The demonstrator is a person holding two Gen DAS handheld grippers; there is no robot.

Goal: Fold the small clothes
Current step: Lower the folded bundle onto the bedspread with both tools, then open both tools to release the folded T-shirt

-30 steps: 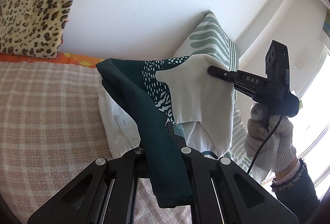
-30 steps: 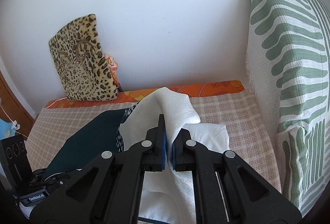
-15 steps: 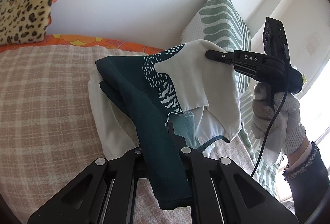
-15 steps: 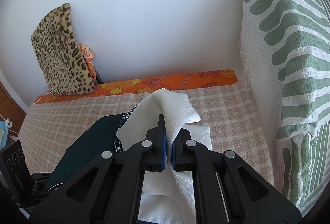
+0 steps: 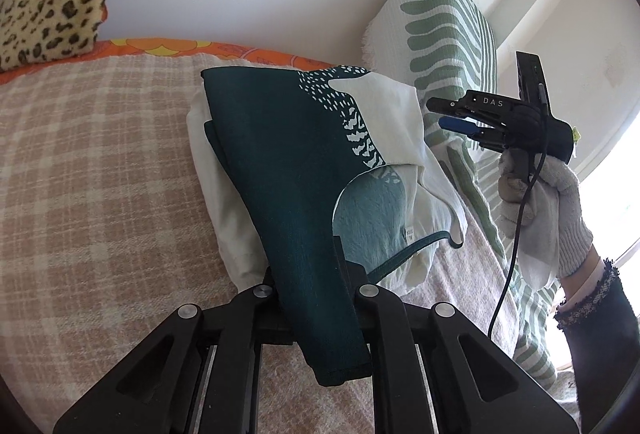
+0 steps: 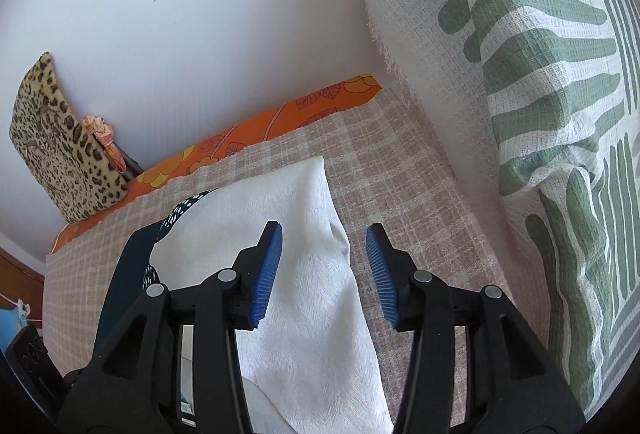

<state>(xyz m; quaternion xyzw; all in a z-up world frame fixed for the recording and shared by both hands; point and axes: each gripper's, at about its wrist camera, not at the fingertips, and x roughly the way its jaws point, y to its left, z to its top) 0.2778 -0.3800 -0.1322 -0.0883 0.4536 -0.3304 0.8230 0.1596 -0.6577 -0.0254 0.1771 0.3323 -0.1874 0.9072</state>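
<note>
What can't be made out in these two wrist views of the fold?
- Left gripper pads: left wrist view, covered by the dark green garment; whether they pinch it is not visible.
- Garment's care label: left wrist view, print too small to read.
- Garment's near hem: right wrist view, cut off by the bottom edge behind the right gripper, whose jaws have just been opening and stand clear of the white cloth.

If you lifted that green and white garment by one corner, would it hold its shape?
Probably not. The garment sags in soft folds from the left tongs, so it looks floppy. It seems thin and light. Its white part lies draped where the right tongs have just opened.
</note>
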